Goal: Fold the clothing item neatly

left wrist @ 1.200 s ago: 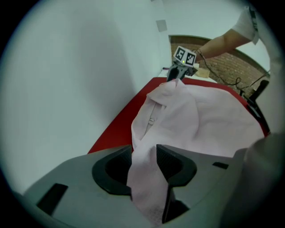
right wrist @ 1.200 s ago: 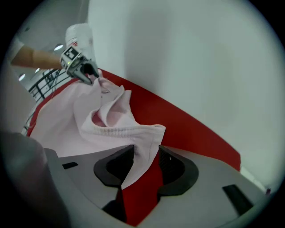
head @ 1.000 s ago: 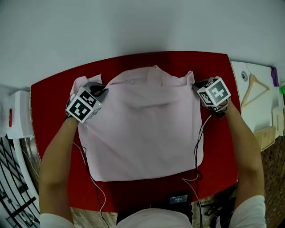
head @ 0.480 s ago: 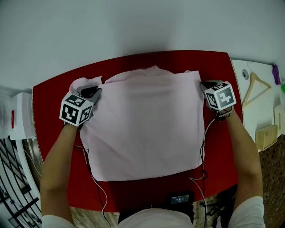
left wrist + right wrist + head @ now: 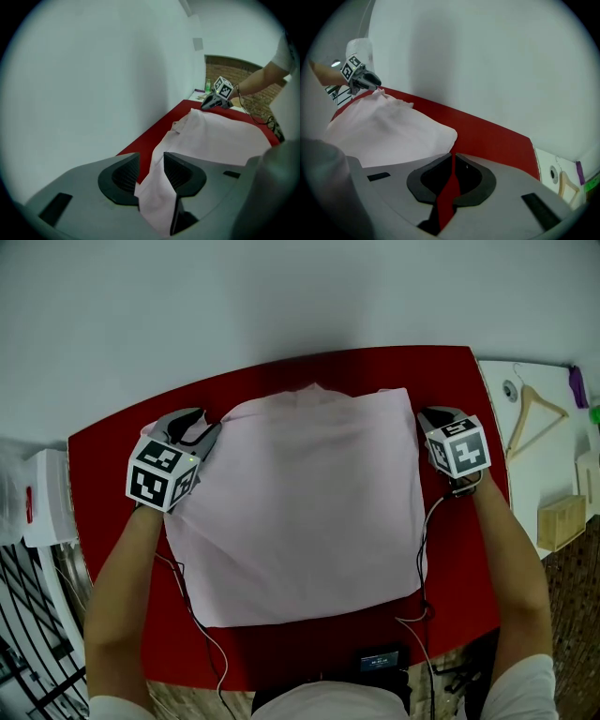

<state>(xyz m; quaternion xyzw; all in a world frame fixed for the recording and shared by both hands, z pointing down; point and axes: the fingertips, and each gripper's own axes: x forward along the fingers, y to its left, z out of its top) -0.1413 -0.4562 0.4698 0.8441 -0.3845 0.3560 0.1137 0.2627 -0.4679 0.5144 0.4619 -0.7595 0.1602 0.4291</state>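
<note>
1. While the left hand-held gripper (image 5: 151, 171) has just been opening, its jaws stand apart. The far left corner of the shirt (image 5: 300, 502) hangs loose between them, so this fold looks laid down.
2. Right hand-held gripper (image 5: 452, 180): jaws together, nothing in them, just beside the far right corner.
3. The shirt lies flat in the middle of the red table (image 5: 450, 381).
4. Next move, probably: lift the left clear without dragging cloth, then regrip for another fold.
5. Room: bare table strips on both sides; the shirt's far edge sits near the table's far edge and the wall.

light: dim, even | shadows: soft | edges: fisheye vignette, blurred
</note>
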